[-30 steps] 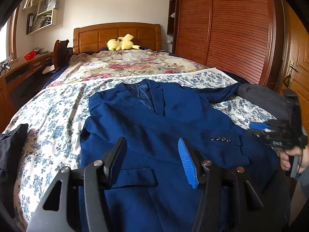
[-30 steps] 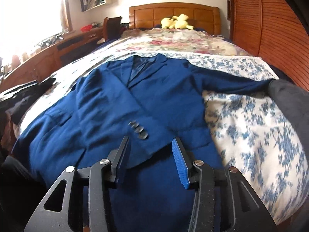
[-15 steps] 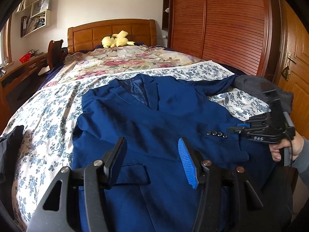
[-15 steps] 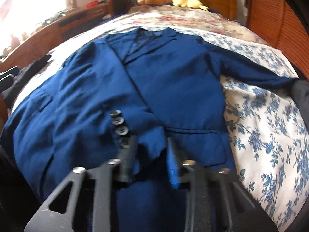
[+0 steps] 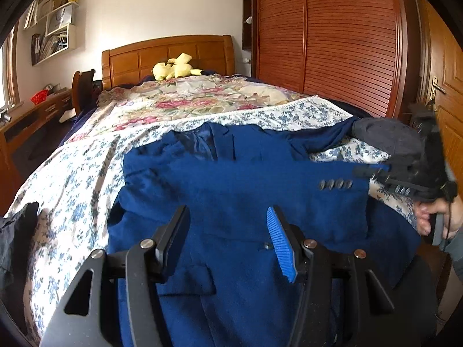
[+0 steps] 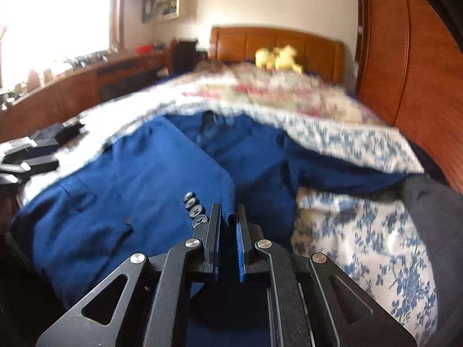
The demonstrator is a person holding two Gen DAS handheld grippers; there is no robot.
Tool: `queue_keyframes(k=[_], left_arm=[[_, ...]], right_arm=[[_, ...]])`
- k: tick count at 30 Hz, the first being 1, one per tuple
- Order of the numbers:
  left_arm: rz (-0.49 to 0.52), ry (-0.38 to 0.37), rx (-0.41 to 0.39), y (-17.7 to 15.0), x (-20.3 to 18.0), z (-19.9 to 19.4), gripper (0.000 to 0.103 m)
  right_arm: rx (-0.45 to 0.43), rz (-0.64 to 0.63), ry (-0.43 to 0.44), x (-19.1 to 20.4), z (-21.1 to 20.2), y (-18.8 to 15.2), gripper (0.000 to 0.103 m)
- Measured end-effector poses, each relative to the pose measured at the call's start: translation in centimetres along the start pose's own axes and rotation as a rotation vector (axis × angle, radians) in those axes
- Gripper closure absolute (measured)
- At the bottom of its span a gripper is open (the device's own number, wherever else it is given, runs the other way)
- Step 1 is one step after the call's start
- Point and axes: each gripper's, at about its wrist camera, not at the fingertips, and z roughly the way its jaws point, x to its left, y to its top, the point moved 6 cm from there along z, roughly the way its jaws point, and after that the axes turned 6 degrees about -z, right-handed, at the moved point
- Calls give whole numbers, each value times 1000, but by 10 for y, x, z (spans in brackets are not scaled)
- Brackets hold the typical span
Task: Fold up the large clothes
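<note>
A blue suit jacket [image 5: 231, 190] lies front up on the floral bedspread [image 5: 72, 179], collar toward the headboard. My right gripper [image 6: 228, 212] is shut on the edge of a sleeve cuff [image 6: 228, 202], just beside its row of dark buttons [image 6: 194, 206]. In the left wrist view the right gripper [image 5: 373, 172] holds that cuff [image 5: 335, 185] raised over the jacket's right side, with a hand [image 5: 434, 217] on the grip. My left gripper [image 5: 228, 231] hovers open above the jacket's lower front, with nothing between its fingers.
A dark grey garment [image 5: 387, 138] lies at the bed's right edge and a black one [image 5: 14, 237] at the left edge. A yellow plush toy [image 5: 173, 69] sits by the wooden headboard [image 5: 167, 55]. The wardrobe [image 5: 332, 40] stands right, a desk [image 5: 34, 112] left.
My right gripper went from open above the sleeve cuff to shut on it, then lifted the cuff. The left gripper stayed open and shifted a little.
</note>
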Motion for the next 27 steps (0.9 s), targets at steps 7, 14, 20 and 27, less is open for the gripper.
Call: queue_keyframes(k=[7,14,20,27], left_arm=[[-5,-13,-18,18,-1,25,49],[-38,-31,-11,23,4,75,49],[-48,-35,5,14,10,112,49],[-43,-44,28,-2,10,130,49]], right_arm=[[63,38,-42,-23,29,-23,66],[42,54,17,-25,38,-25,56],[106,17,58,-12,66,-33,56],[154,29,84,-11,86,-51,55]])
